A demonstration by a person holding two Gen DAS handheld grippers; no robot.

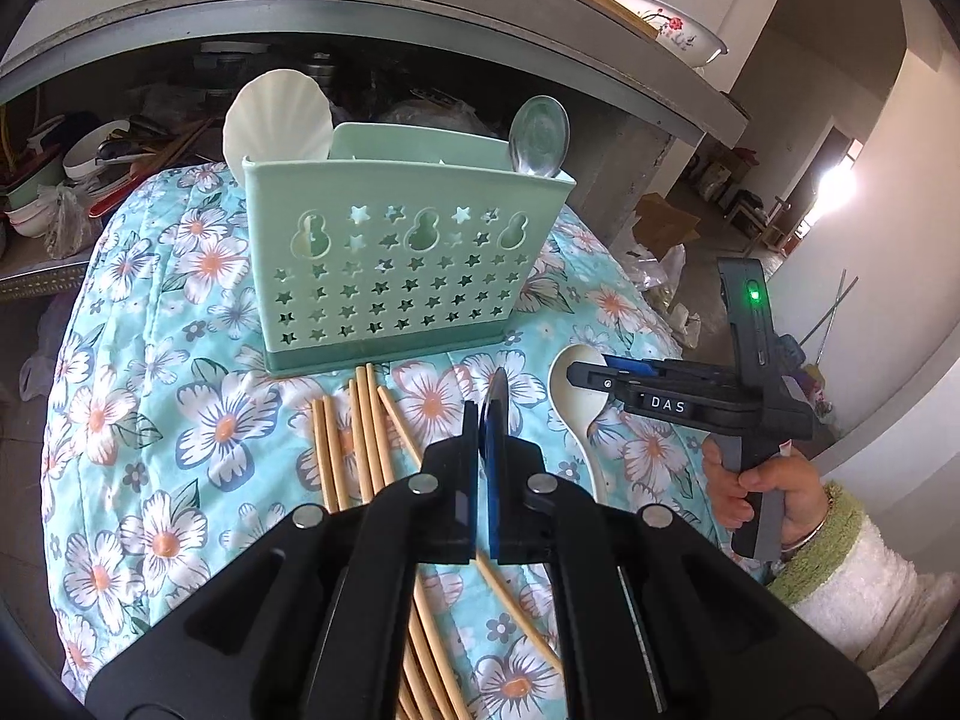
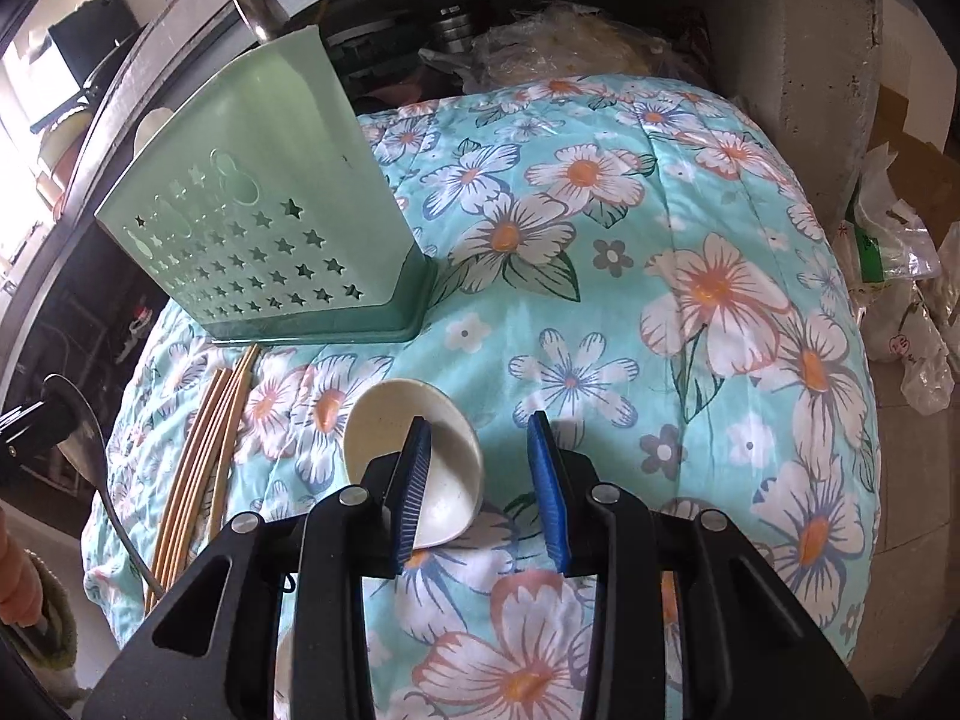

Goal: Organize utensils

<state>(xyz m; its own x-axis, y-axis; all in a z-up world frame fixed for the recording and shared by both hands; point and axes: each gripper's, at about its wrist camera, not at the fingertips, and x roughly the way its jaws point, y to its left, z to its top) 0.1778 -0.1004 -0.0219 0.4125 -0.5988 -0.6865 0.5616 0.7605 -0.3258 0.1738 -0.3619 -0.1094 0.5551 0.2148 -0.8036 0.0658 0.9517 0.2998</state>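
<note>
Left wrist view: the left gripper (image 1: 489, 420) points down over the floral quilted cloth (image 1: 180, 360), its black fingers pressed together with a thin dark blade-like edge standing between the blue pads; what that edge belongs to cannot be made out from here. Beneath it lie bamboo chopsticks (image 1: 360, 438), partly hidden by the gripper body. On the right, a hand (image 1: 762, 492) in a fleecy white and green sleeve grips the handle of the right gripper (image 1: 585, 373), which reaches over a cream ceramic spoon (image 1: 579, 408). Farther off stands the mint green plastic utensil holder (image 1: 402, 252), pierced with star and gourd cut-outs, holding a white shell-shaped scoop (image 1: 276, 114) and a metal spoon (image 1: 538, 138). Right wrist view: the right gripper (image 2: 480, 438) tilts downward, jaws partly apart, with the ceramic spoon's bowl (image 2: 414, 456) between the ribbed blue pads; the left pad overlaps it, and contact cannot be confirmed. The spoon's handle is hidden. At the left edge a thin metal utensil (image 2: 99, 462) is cut off.
</note>
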